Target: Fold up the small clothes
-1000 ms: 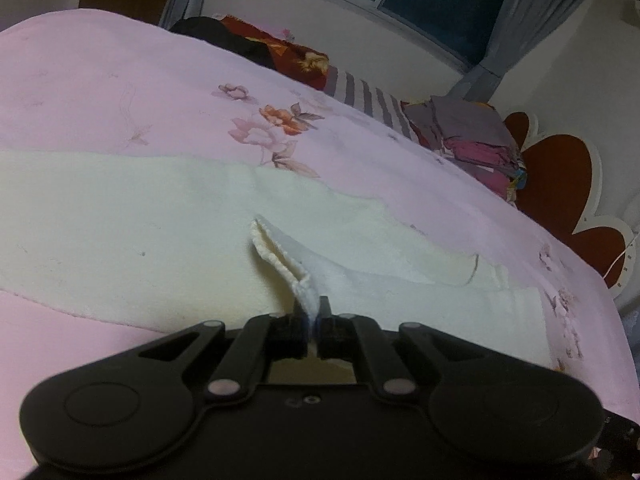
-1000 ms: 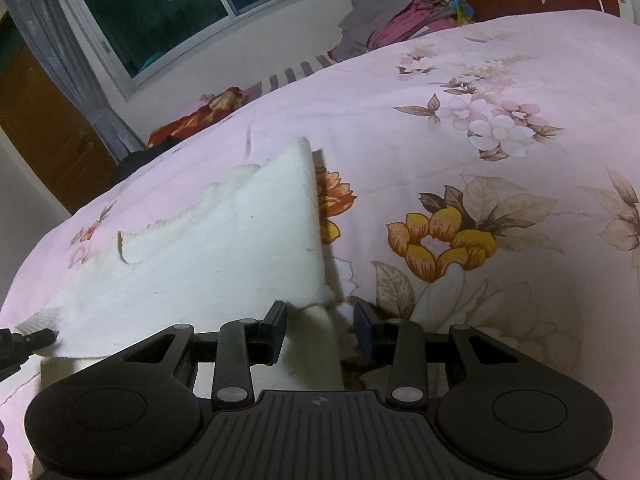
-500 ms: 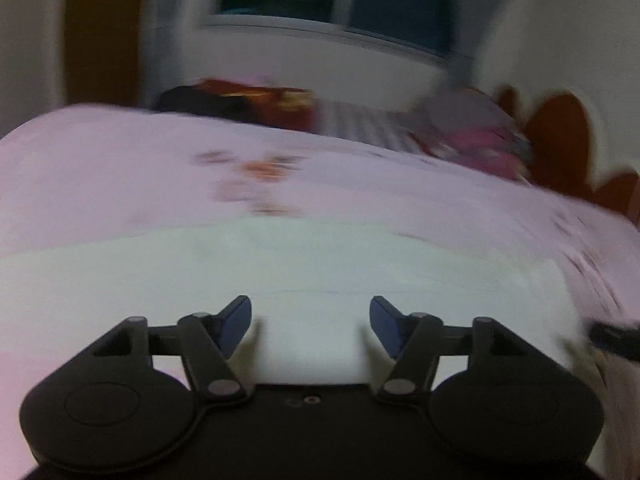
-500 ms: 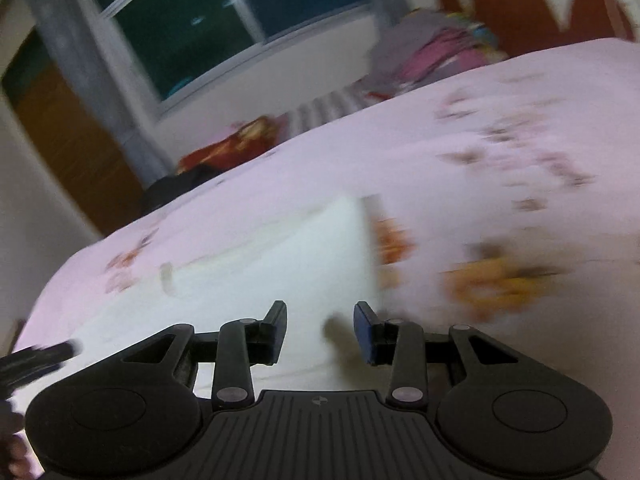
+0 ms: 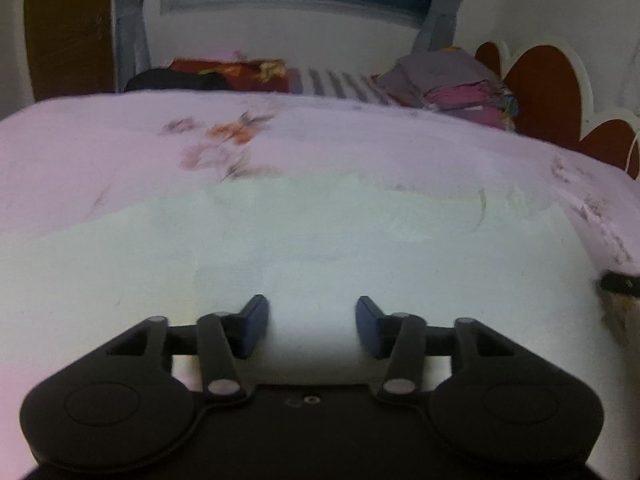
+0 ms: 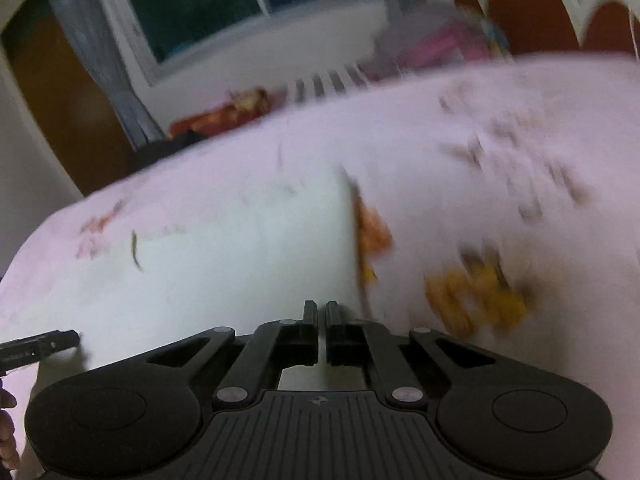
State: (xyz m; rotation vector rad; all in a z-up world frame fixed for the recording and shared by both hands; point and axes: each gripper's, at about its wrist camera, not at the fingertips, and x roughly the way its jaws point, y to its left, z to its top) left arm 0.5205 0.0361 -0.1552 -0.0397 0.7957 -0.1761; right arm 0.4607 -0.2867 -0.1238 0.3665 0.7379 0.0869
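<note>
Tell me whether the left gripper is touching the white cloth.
Cannot tell. Left wrist view: left gripper open over white cloth; blur hides any gap.

Cream garment (image 5: 320,240): soft matt cloth, faintly napped. Bedspread (image 5: 100,152): smooth pink printed fabric, flower pattern. Left gripper (image 5: 312,322) and right gripper (image 6: 320,314): matt black plastic with small metal pivot pins. Headboard (image 5: 544,80): reddish-brown panels with white edging.
</note>
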